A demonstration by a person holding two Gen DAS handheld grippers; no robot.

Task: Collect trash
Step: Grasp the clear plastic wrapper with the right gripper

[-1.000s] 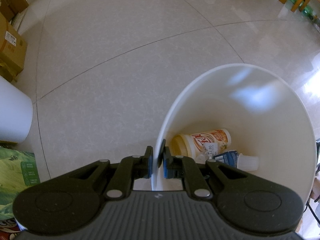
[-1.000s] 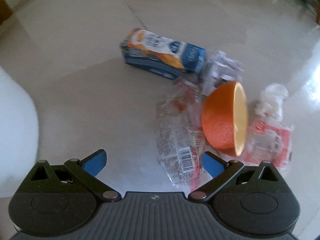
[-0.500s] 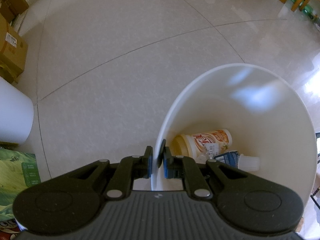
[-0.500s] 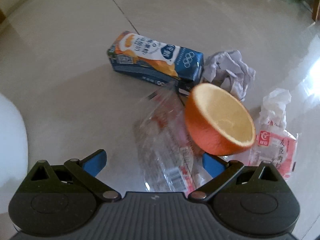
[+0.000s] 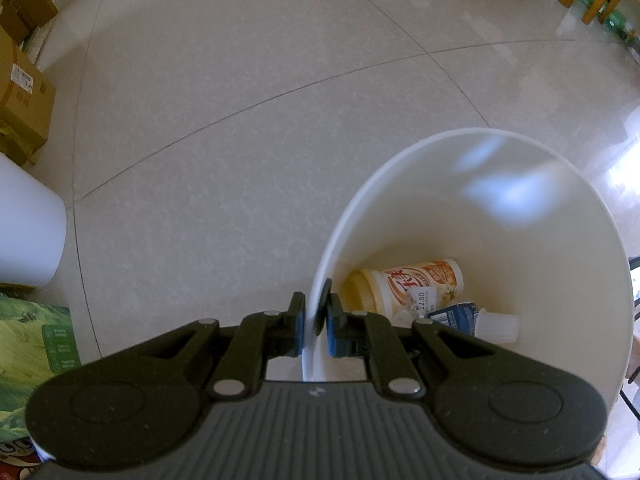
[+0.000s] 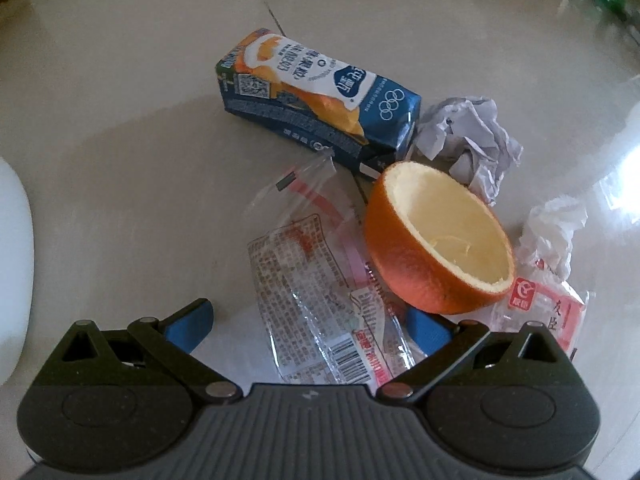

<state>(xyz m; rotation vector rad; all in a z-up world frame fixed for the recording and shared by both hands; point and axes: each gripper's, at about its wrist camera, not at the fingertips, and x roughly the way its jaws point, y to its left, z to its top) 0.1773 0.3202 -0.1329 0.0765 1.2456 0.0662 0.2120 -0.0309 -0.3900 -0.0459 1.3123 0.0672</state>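
Two grippers: left gripper (image 5: pixel 314 322) pinches smooth white bin (image 5: pixel 460 148) rim, right gripper (image 6: pixel 308 322) gapes over crinkly wrapper (image 6: pixel 316 308)

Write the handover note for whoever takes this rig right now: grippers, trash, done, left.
Left gripper: shut on the rim of the white bin.
Right gripper: open, empty, above the clear wrapper.
Done: a cup and a small bottle are in the bin.
Left, on the floor: the clear wrapper, orange peel half, juice carton, crumpled paper, tissue, red-and-white packet.
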